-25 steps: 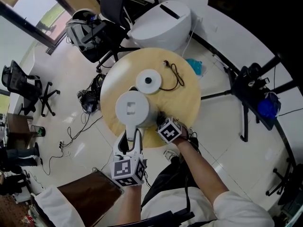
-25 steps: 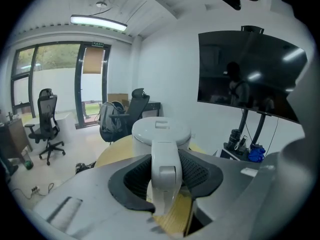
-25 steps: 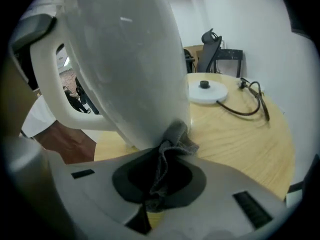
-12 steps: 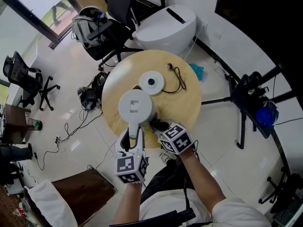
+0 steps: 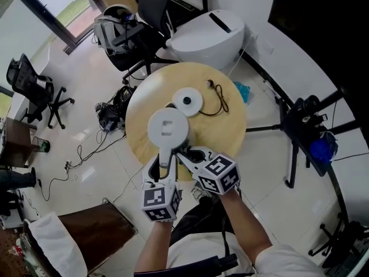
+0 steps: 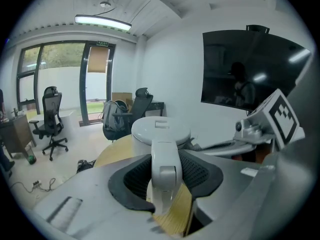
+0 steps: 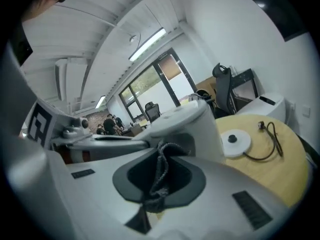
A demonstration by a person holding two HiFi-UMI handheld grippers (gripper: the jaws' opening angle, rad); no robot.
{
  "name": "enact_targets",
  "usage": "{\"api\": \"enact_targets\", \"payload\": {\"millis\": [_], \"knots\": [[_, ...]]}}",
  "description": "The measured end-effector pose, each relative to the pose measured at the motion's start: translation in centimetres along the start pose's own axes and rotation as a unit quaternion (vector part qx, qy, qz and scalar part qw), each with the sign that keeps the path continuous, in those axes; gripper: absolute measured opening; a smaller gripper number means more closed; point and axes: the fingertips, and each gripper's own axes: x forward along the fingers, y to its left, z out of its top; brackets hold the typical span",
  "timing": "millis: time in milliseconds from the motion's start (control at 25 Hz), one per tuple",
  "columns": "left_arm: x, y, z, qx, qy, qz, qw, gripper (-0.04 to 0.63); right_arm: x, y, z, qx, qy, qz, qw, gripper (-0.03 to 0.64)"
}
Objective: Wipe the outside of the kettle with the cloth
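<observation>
A white kettle (image 5: 168,128) stands near the front of the round wooden table (image 5: 222,126). My left gripper (image 5: 163,161) is shut on the kettle's handle (image 6: 165,166), whose white bar sits between the black pads. My right gripper (image 5: 185,153) is up against the kettle's right side, shut on a dark grey cloth (image 7: 159,176) that hangs bunched between its jaws. In the right gripper view the kettle's body (image 7: 195,126) rises just beyond the cloth. Whether the cloth touches the kettle's wall I cannot tell.
The kettle's round white base (image 5: 187,102) and its black cord (image 5: 219,97) lie farther back on the table. Around the table stand a big white rounded unit (image 5: 204,36), office chairs (image 5: 124,25), a black tripod stand (image 5: 300,117) and floor cables (image 5: 106,120).
My right gripper has risen with the cloth along the kettle's right side, from near the table top to near the lid. My left gripper has kept still on the handle.
</observation>
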Motion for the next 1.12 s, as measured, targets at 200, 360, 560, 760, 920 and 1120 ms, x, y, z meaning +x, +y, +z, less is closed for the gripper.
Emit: {"api": "enact_targets", "payload": {"millis": [200,360,560,760,920,1120], "knots": [[-0.1,0.0,0.2,-0.002,-0.001,0.002,1.0,0.17,3.0,-2.9,-6.0,0.044,0.052,-0.017,0.998,0.031],[-0.1,-0.1,0.2,-0.002,0.0,0.001,1.0,0.17,5.2,-5.3,-10.9,0.058,0.108,-0.038,0.992,0.031],[-0.2,-0.3,0.1,-0.004,0.002,-0.001,1.0,0.17,6.8,-7.6,-15.4,0.061,0.174,-0.062,0.981,0.031],[-0.2,-0.2,0.1,-0.008,0.001,0.001,1.0,0.172,7.2,-8.1,-16.2,0.048,0.201,-0.077,0.975,0.031],[0.1,-0.3,0.0,-0.011,0.003,0.005,0.9999,0.172,6.6,-8.1,-15.7,0.042,0.201,-0.078,0.976,0.031],[0.7,-1.1,0.0,-0.034,0.004,0.021,0.9992,0.175,3.0,-8.5,-11.7,0.036,0.156,-0.094,0.983,0.031]]}}
